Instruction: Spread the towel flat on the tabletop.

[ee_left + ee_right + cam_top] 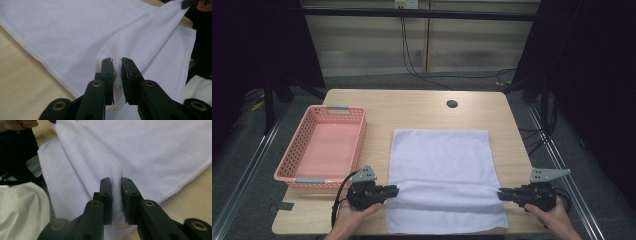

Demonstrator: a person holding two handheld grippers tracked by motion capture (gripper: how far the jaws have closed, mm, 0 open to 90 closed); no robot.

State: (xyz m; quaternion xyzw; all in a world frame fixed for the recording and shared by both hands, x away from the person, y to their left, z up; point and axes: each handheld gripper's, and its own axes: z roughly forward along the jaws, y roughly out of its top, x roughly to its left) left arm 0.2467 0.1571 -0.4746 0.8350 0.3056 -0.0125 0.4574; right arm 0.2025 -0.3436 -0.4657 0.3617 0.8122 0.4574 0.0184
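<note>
Two grippers hold the same white towel (442, 170), one at each side edge, in the lower part of the high view. The left gripper (393, 190) sits at lower left of centre and the right gripper (503, 193) at lower right. Between them a ridge of cloth runs straight across, so the near part of the towel looks to be in the middle of a fold, judging by the doubled layer.

Seen along its own jaws, the left gripper (117, 65) has a stitched hem pinched between the pads, with cloth bunched in the narrow gap. The right gripper (116, 185) shows the same, a thick fold of terry squeezed between its jaws. Both are clenched on the towel, though only lightly by the look of the gap; nothing shows the cloth slipping free.

Gripping at opposite edges keeps the fold line taut and square, which is probably why the hands are set level with each other. The rest of the towel lies flat in the middle of the wooden table (422, 107), its far edge towards the upper centre of the frame.

At centre left stands a pink basket (297, 150), well apart from the towel and with nothing in it, likely the place the folded cloth is meant to go.
</note>
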